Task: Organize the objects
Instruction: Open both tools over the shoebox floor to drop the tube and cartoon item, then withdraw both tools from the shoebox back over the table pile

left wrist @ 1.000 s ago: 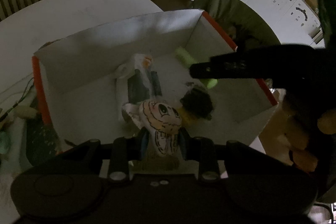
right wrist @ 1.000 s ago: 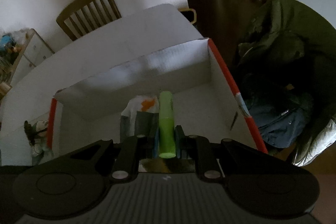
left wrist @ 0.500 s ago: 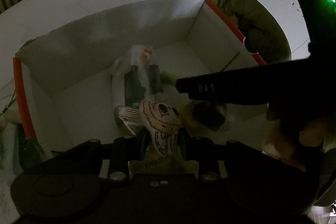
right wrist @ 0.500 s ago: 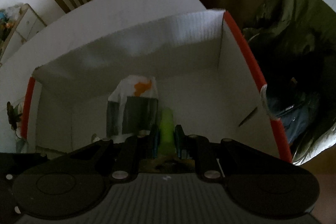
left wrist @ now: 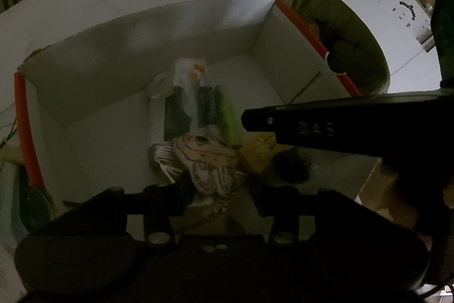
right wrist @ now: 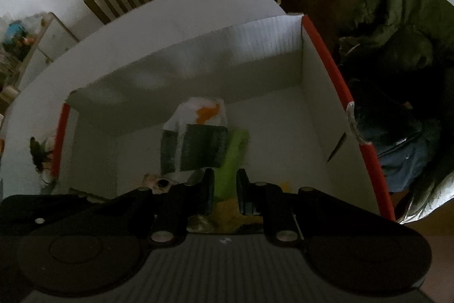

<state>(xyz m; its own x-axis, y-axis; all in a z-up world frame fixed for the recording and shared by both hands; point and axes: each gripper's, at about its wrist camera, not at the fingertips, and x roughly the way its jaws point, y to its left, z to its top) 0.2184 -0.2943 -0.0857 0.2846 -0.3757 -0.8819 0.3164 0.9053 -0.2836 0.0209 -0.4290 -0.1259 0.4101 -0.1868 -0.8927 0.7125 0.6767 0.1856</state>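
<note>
A: Releasing on the left now. Left gripper (left wrist: 217, 183) jaws are opening, with the fish toy (left wrist: 207, 161) between them, low in the box (left wrist: 142, 53). Pads look clear of it on the right side; the left side I can't tell.

B: Why that spot?

A: It's right off the fingertips, just short of the bag (left wrist: 187, 104) that lies further ahead on the box floor. My guess is the near end is being used for loose toys so the bag stays flat.

B: Right side?

A: Right gripper (right wrist: 225, 193) is clamped on the green tube (right wrist: 231, 161), jaws close together around its near end. The tube runs forward from the fingertips, far end up against the bag's right edge. It looks down on or near the floor, but too blurred to say it's resting.

B: So why hold?

A: Probably lining it up alongside the bag before letting go. Both grippers are pitched steeply down into the box, and the right one's body crosses just ahead-right of my left fingertips, so the space is tight.

B: Anything else in there?

A: A yellow thing (left wrist: 259, 152) and a dark fuzzy thing (left wrist: 292, 163) to the right of the fish, under the right gripper. Can't identify either in this light.

B: Risk?

A: The fish may roll onto them once it's free.
</note>
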